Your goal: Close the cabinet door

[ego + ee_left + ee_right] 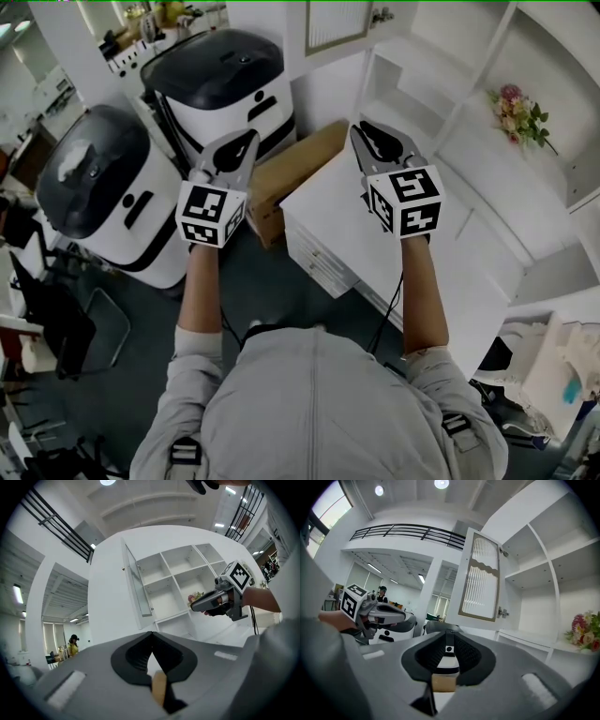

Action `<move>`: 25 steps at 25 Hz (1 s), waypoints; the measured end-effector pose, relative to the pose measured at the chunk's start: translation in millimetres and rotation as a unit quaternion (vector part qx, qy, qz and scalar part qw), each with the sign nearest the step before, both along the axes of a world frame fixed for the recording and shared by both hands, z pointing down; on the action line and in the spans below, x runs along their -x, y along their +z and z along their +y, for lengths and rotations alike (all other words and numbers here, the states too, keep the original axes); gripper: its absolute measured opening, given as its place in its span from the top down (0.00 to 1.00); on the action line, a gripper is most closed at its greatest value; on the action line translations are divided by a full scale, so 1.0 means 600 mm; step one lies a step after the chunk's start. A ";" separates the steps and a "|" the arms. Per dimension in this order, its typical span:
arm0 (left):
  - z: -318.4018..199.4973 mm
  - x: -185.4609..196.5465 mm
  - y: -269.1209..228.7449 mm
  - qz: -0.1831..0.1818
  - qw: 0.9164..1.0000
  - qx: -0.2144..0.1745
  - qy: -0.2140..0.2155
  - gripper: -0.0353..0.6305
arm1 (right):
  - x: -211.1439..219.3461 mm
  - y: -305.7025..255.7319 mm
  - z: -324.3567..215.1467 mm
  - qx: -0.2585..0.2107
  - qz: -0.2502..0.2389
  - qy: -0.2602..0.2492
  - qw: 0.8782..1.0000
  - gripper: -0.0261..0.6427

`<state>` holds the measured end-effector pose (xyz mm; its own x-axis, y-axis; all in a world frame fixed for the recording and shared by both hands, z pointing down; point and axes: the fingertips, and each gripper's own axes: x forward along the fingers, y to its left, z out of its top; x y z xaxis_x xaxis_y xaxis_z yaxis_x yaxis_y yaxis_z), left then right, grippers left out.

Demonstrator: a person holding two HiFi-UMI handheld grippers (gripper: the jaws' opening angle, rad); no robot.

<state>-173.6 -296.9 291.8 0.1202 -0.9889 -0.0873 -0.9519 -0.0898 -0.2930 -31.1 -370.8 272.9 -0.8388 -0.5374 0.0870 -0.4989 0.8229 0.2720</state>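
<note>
The white cabinet door [480, 578], with a ribbed glass pane, stands swung open from the shelf unit, its hinges [502, 612] on the right. It shows edge-on in the left gripper view [136, 588] and at the top of the head view [336, 23]. My right gripper [364, 131] hovers over the white counter, short of the door; its jaws [449, 637] are slightly parted with nothing between them. My left gripper [248, 139] is held beside it to the left, over the cardboard box, its jaws [151, 637] meeting at the tips and empty. Neither gripper touches the door.
Two white machines with black lids [112, 197] [225, 84] stand at the left. A cardboard box [291, 178] sits against the white drawer counter [375, 244]. Open shelves hold a bunch of flowers [520, 114]. A person [72, 644] stands far off.
</note>
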 end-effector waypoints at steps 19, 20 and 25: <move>-0.111 0.218 0.000 -0.009 0.996 0.003 0.092 0.92 | 0.235 -0.056 -0.083 -0.009 -0.050 0.078 0.996 0.73; -0.119 0.228 0.002 -0.007 0.995 0.005 0.100 0.92 | 0.244 -0.060 -0.086 -0.012 -0.052 0.087 0.995 0.73; -0.150 0.261 0.011 -0.002 0.990 0.011 0.139 0.92 | 0.272 -0.077 -0.112 -0.021 -0.060 0.142 0.988 0.68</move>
